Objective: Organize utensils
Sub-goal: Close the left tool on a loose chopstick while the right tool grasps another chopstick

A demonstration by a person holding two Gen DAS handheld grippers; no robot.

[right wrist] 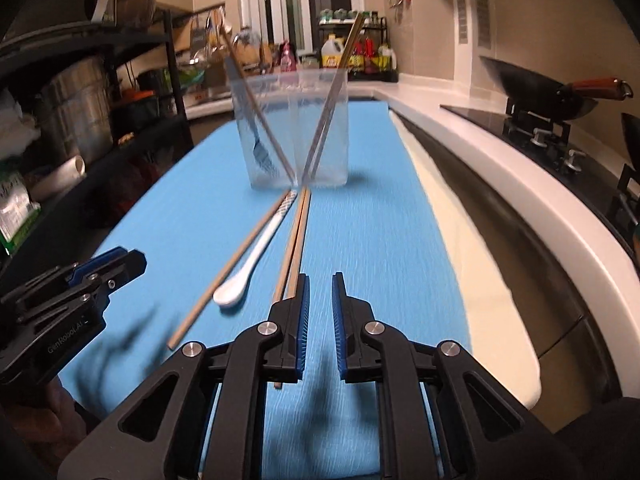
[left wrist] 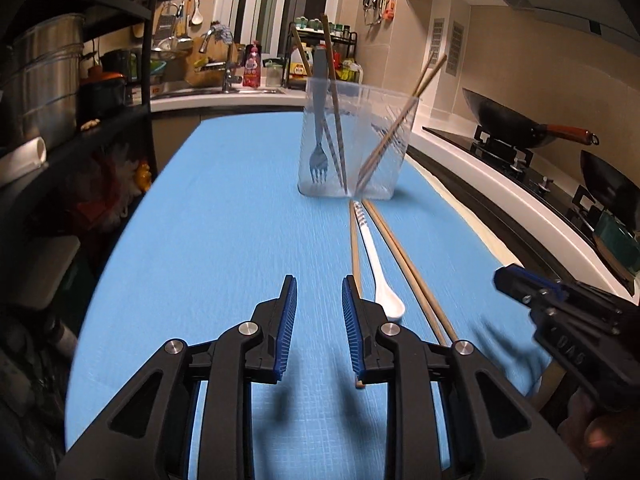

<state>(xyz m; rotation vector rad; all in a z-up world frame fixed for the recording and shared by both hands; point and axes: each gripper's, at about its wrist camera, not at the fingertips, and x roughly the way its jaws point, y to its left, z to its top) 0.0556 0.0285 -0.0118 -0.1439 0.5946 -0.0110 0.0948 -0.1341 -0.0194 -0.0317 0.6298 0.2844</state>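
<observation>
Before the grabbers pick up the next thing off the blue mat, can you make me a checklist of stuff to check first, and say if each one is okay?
1. Left gripper has nothing in it: ok, a gap shows between its pads.
2. Right gripper has nothing in it: ok, narrow gap, nothing inside.
3. Things left to pick up: ok, white spoon, single chopstick and chopstick pair lie on the blue mat.
4. Clear container standing upright: ok.
5. Room in the container: ok, only a fork and some chopsticks inside.
6. Picture sharp enough to aim: not ok, edges look blurred.
</observation>
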